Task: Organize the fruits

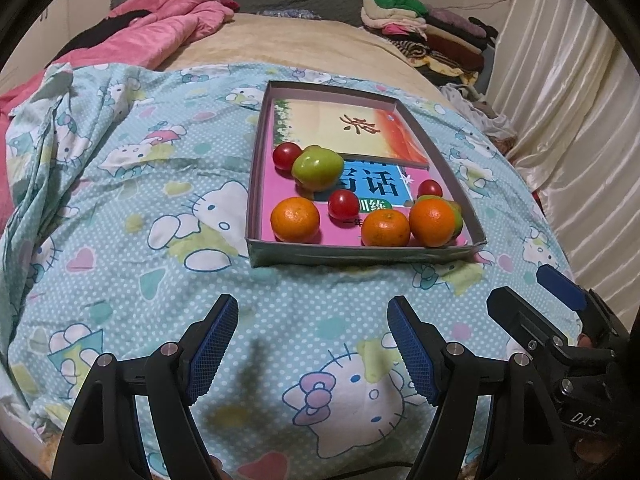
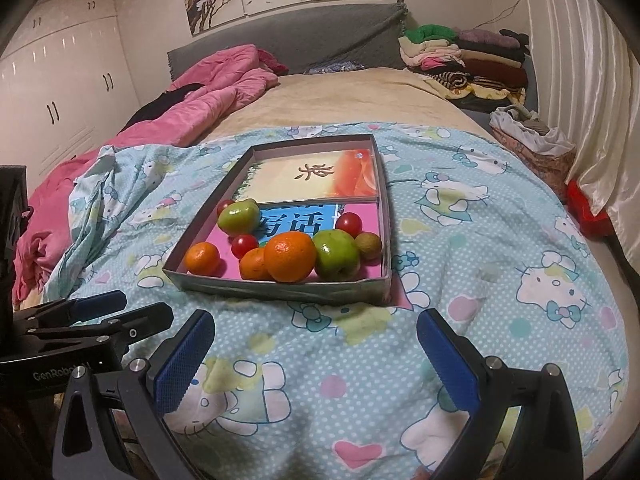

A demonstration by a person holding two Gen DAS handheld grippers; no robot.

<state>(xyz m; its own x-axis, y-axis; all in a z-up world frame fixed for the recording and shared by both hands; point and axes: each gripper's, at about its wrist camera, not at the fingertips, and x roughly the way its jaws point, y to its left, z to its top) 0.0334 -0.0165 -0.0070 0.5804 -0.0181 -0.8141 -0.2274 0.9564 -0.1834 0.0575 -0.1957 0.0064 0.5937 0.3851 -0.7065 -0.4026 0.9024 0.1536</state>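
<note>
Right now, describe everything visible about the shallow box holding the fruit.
The shallow box is a low-walled rectangular tray, apparently cardboard, with grey outer sides and an open top. It lies flat on the Hello Kitty bedsheet. Two books line its floor, one pink-and-blue, one cream-and-orange behind. Oranges, green apples, cherry tomatoes and a small brownish fruit cluster at the near end. Neither hand-held gripper touches it.
</note>
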